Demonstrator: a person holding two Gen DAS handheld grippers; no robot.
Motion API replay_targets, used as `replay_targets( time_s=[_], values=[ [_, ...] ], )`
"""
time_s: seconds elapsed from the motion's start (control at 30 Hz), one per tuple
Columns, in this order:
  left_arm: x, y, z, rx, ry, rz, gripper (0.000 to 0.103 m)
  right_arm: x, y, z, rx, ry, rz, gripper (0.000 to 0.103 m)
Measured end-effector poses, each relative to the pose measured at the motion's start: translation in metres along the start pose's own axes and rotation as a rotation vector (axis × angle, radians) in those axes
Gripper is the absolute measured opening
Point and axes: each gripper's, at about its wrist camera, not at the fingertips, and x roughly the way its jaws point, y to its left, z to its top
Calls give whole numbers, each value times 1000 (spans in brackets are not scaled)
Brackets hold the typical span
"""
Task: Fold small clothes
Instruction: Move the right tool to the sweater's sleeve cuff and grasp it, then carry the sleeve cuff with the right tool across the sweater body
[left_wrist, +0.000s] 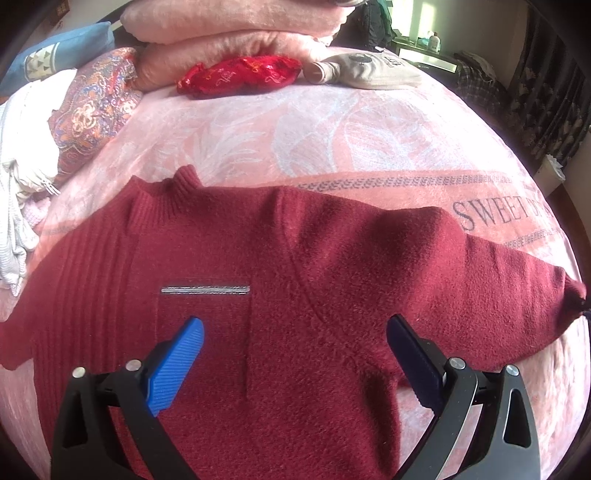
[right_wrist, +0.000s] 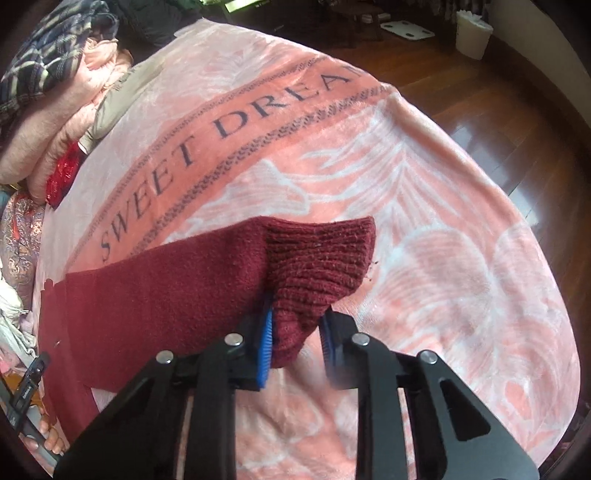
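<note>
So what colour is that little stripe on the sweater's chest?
Silvery grey stripe on the dark red sweater, clearest in the left wrist view.

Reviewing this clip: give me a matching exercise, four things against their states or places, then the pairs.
1. left gripper
2. right gripper
3. dark red knitted sweater
4. shiny red pouch

A. beside folded pink blankets
B. spread on the pink "SWEET DREAMS" blanket
C. open above the sweater's body
D. shut on the ribbed sleeve cuff

Pairs: 1-C, 2-D, 3-B, 4-A
</note>
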Motion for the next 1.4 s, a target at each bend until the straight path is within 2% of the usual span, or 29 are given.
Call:
replay_targets(
  time_s=[0.13,0.33,0.63,0.73,0.77,0.8,0.9,1.0,1.13,1.2,1.33,1.4],
  values=[
    [-3,29,-2,-32,2,12,99,-30,56,0,-105,-97,18,19],
    [-7,73,-2,-89,12,20,99,-38,172,-12,-289,-115,77,19],
    [-6,111,-1,-117,15,16,99,2,328,-63,-510,-34,234,20],
    [-2,115,-2,-125,27,-2,99,26,353,-79,-539,68,306,35],
    [-1,116,-3,-125,32,-9,99,29,355,-83,-539,93,338,38],
    [1,115,-4,-125,39,-22,99,28,355,-86,-534,114,374,46],
    [6,110,-6,-123,55,-67,99,15,337,-83,-480,93,444,51],
    [13,94,-8,-117,75,-122,99,2,303,-73,-434,44,417,51],
    [22,62,-9,-105,124,-224,99,7,263,-69,-392,30,372,53],
    [29,45,-8,-97,154,-264,99,10,251,-71,-385,27,369,53],
    [41,16,-4,-74,193,-299,99,12,237,-77,-393,25,370,53],
    [45,5,-3,-62,205,-318,89,12,233,-80,-405,14,361,53]
  ],
)
